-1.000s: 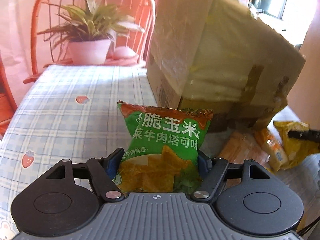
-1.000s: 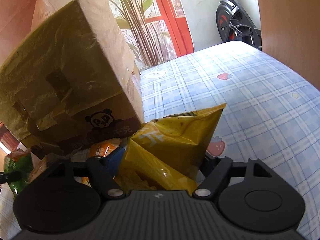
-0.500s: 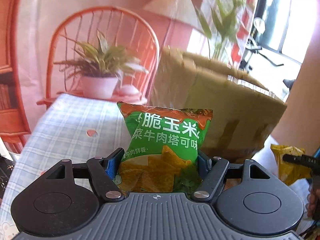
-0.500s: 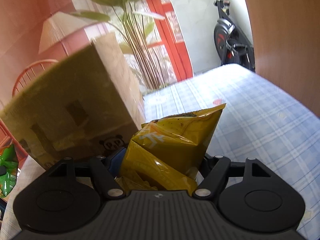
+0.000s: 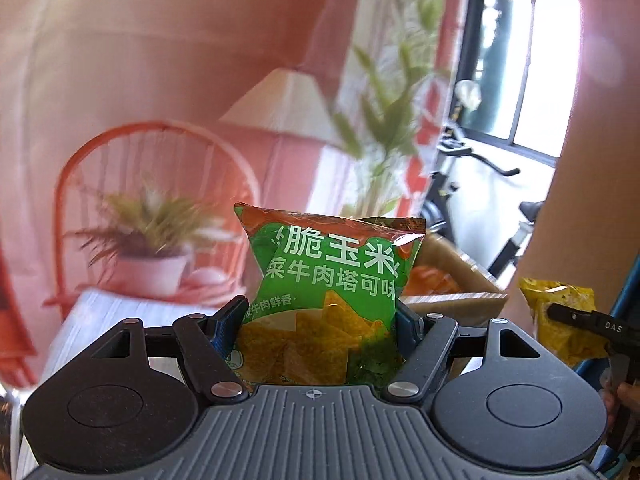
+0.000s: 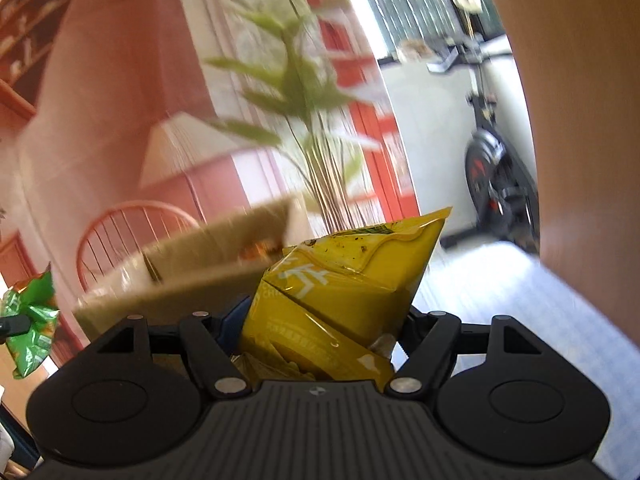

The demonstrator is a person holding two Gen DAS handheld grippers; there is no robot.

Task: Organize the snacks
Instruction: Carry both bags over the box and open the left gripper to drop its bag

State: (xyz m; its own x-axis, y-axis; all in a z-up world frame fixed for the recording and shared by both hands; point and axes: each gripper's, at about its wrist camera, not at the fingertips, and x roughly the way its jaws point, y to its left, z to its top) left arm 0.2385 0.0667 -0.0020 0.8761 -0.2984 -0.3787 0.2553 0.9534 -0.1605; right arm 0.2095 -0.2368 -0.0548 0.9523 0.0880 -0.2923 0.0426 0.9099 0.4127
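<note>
the green snack bag [image 5: 324, 300] sits clamped in the left gripper [image 5: 322, 320], the yellow snack bag [image 6: 340, 300] pinched in the right gripper [image 6: 324, 328], both held in the air above the open cardboard box [image 6: 192, 276]. this looks like the carry step; next, bring each bag over the opening and release it inside.

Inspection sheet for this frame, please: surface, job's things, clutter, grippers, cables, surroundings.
Surface: checked tablecloth, mostly out of view.
Job's things: green bag and yellow bag, both held upright; open cardboard box beyond them, something orange inside.
Clutter: nothing seen.
Grippers: left gripper shut on green bag; right gripper shut on yellow bag.
Cables: nothing seen.
Surroundings: orange chair, potted plant, tall plant, exercise bike.
</note>
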